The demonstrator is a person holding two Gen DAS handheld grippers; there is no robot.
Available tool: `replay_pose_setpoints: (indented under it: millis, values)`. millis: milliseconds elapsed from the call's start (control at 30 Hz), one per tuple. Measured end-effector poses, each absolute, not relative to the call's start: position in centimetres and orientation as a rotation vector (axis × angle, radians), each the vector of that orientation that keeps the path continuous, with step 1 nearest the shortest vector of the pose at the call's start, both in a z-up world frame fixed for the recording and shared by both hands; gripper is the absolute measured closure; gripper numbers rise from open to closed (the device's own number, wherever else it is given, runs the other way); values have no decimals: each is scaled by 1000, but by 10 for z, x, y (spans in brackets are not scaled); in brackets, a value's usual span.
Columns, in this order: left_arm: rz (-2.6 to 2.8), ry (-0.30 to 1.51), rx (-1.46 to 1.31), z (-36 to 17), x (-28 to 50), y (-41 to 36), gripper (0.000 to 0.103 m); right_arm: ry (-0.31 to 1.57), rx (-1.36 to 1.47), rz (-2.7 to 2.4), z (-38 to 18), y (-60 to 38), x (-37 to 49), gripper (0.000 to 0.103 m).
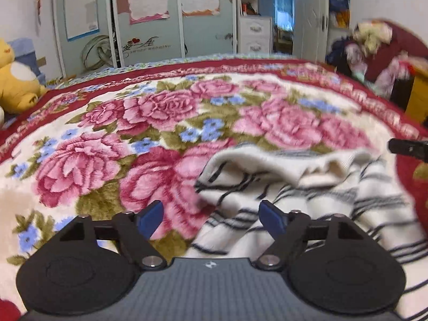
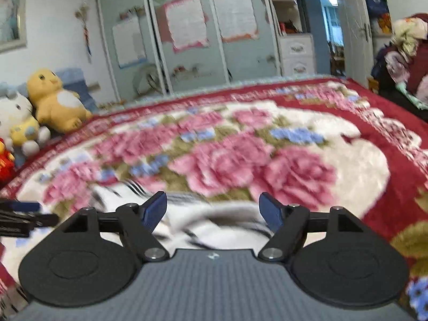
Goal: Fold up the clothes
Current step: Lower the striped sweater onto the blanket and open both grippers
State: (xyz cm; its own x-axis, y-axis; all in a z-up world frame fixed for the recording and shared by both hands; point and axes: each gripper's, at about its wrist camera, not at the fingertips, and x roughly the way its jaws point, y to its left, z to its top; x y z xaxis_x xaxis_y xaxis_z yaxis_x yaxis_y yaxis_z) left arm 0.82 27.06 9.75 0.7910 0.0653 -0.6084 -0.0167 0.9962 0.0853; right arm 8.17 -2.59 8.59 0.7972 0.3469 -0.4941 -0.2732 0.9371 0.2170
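A cream knit sweater (image 1: 307, 187) with thin dark stripes lies crumpled on a plush blanket (image 1: 107, 139) printed with pink roses inside a red border. The left gripper (image 1: 211, 214) hangs spread wide over the sweater's near edge, its 2 blue-padded fingers holding nothing. The right gripper (image 2: 212, 208) is likewise wide apart and empty above the blurred garment. Only the right view shows the white plush toy (image 2: 18, 123) beside the yellow plush toy (image 2: 56, 101). Pale wardrobe doors (image 2: 187, 34) stand behind the bed.
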Motion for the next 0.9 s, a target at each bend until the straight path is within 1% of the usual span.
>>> replay_pose_setpoints:
  millis: [67, 100, 200, 367, 433, 467, 500, 533, 567, 600, 633, 667, 767, 833, 867, 900]
  values:
    - [64, 680, 75, 88, 25, 274, 20, 591, 163, 318, 73, -31, 87, 27]
    - [69, 694, 66, 82, 36, 277, 17, 608, 176, 310, 67, -34, 90, 27]
    - [93, 737, 17, 66, 69, 287, 17, 660, 215, 286, 49, -42, 98, 27]
    - [26, 836, -190, 40, 109, 301, 17, 747, 332, 292, 23, -42, 120, 27]
    - [8, 849, -266, 32, 120, 305, 17, 755, 362, 314, 18, -38, 127, 25]
    - [-14, 843, -303, 30, 124, 307, 17, 756, 374, 331, 16, -36, 130, 25]
    - [-35, 838, -339, 28, 128, 308, 20, 754, 379, 361, 17, -33, 133, 30]
    - [-57, 832, -376, 26, 131, 310, 33, 752, 383, 390, 17, -29, 136, 36]
    - [-62, 832, -390, 26, 135, 310, 52, 750, 378, 417, 18, -25, 139, 48]
    - [-52, 836, -385, 27, 138, 307, 92, 747, 345, 432, 21, -17, 140, 64]
    - [-43, 840, -381, 28, 141, 305, 92, 736, 294, 443, 25, -8, 140, 72]
    - [-25, 831, -346, 33, 142, 300, 93, 719, 237, 450, 30, 2, 139, 76]
    - [17, 711, -164, 68, 139, 287, 94, 593, 63, 452, 58, 28, 133, 81]
    - [40, 634, -108, 93, 141, 287, 95, 485, -26, 446, 80, 40, 129, 82]
    - [52, 601, -88, 106, 142, 288, 96, 437, -58, 434, 90, 45, 129, 85]
    - [73, 566, -65, 117, 145, 289, 96, 401, -67, 405, 101, 48, 134, 91]
